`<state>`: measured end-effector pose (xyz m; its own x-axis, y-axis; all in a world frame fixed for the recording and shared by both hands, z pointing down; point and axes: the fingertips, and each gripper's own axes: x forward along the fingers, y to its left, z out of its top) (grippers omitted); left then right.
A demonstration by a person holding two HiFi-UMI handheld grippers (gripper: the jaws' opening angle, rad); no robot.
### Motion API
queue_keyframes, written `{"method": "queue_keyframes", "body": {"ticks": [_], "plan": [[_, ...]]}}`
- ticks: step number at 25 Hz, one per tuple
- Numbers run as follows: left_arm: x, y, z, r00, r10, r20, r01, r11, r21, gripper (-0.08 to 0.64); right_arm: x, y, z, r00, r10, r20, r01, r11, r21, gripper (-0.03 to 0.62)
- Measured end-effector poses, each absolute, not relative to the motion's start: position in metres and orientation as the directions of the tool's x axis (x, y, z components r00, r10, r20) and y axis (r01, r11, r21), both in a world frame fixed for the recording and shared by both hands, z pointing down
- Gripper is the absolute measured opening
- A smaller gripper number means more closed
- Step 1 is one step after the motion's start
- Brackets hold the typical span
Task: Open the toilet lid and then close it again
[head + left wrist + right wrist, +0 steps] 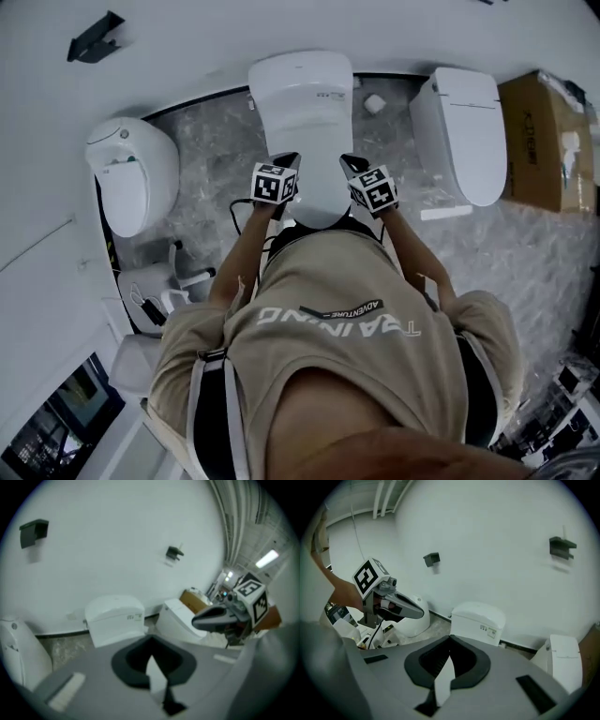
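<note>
Grey marbled floor | white wall | middle toilet | left claw together | right claw together

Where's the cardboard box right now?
At the far right of the head view, the cardboard box stands beside the right-hand toilet, on its outer side.

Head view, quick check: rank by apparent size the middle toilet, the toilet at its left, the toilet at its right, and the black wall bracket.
1. middle toilet: clearly largest
2. toilet at its right, toilet at its left: too alike to rank
3. black wall bracket: smallest
</note>
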<state>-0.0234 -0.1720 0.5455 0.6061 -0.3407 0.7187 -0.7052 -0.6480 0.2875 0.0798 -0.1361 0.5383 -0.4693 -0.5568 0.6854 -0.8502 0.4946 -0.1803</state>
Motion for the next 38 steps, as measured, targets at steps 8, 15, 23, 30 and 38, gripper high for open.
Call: {"method": "queue_keyframes", "body": {"ticks": [8,15,23,30,38], "plan": [[-0.002,-0.237,0.389,0.671,-0.586,0.454,-0.702,-0.699,0.137,0.005,0.081,-0.21,0.409,-0.502,-0.717,0.483,-0.819,0.574,0.001,0.014],[0.004,-0.275,0.241,0.686,-0.712,0.15,-0.721,-0.693,0.005,0.005,0.084,-0.251,0.276,-0.525,-0.814,0.248,-0.823,0.56,0.097,0.014],[0.009,-0.26,0.131,0.702,-0.709,-0.066,-0.712,-0.695,-0.098,0.005,0.072,-0.244,0.136,-0.565,-0.823,-0.061,-0.823,0.556,0.118,0.014],[-0.002,-0.25,0.109,0.672,-0.728,-0.132,-0.74,-0.668,-0.08,0.005,0.064,-0.231,0.124,-0.562,-0.822,-0.093,-0.824,0.549,0.14,0.014],[0.002,-0.237,0.109,0.681,-0.724,-0.11,-0.731,-0.665,-0.155,0.005,0.069,-0.217,0.132,-0.548,-0.831,-0.096,-0.836,0.542,0.088,0.014]]}}
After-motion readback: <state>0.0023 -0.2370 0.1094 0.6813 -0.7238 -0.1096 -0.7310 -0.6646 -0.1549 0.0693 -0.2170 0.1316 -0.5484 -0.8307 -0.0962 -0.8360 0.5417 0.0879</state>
